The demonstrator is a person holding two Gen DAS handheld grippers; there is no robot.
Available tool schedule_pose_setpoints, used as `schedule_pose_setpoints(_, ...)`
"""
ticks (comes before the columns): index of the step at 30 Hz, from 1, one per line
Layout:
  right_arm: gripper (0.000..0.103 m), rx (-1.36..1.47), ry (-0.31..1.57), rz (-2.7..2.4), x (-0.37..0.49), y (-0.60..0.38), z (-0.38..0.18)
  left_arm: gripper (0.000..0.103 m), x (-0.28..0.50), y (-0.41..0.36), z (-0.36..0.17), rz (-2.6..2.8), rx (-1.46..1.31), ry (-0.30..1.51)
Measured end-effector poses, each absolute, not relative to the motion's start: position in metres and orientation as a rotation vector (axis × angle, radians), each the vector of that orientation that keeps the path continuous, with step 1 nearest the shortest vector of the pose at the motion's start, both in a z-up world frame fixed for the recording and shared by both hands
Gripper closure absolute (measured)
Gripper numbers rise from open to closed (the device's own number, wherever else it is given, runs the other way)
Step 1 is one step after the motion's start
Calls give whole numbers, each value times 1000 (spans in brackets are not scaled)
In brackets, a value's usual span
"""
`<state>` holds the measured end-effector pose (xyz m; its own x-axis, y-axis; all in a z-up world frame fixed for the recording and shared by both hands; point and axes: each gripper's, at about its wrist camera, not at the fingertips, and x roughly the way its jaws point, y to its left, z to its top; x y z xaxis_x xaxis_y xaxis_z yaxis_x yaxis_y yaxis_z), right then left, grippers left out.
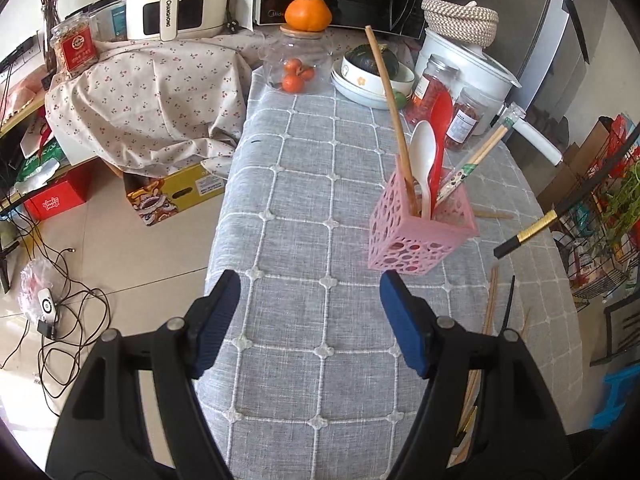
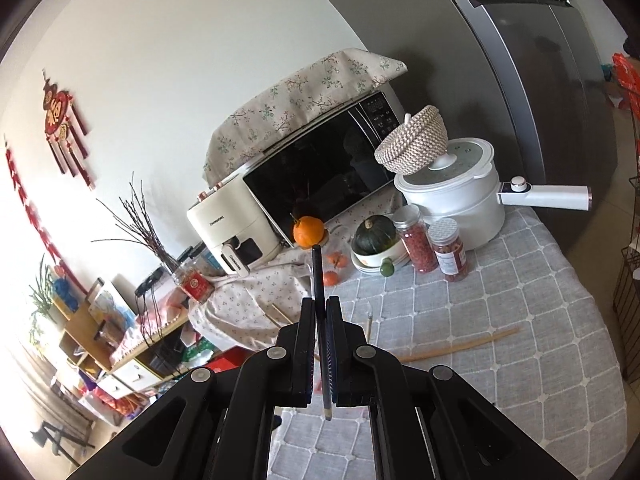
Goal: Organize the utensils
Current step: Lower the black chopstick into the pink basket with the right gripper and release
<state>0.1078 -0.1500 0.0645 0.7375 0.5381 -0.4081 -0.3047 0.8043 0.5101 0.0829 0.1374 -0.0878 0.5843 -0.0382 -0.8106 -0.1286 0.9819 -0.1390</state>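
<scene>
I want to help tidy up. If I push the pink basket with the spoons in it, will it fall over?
Probably, if pushed high up. The pink basket looks like thin, holey plastic, so likely light. The long wooden stick, white spoon and red spoon rise far above its rim and lean, making it top-heavy. Pushed low, it may slide on the tablecloth.

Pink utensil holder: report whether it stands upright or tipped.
Tipped. The pink utensil holder leans on the tablecloth, its base corner lifted, spoons and chopsticks slanting inside it.
</scene>
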Motion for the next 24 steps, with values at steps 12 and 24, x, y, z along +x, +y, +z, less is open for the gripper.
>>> schedule_pose_setpoints(12,98,473,536,437,143,-126,47,30,80,144,-92,23,-190,976)
schedule_pose_setpoints(24,98,492,575,428,170,-104,-9,30,80,139,-92,3,-175,977)
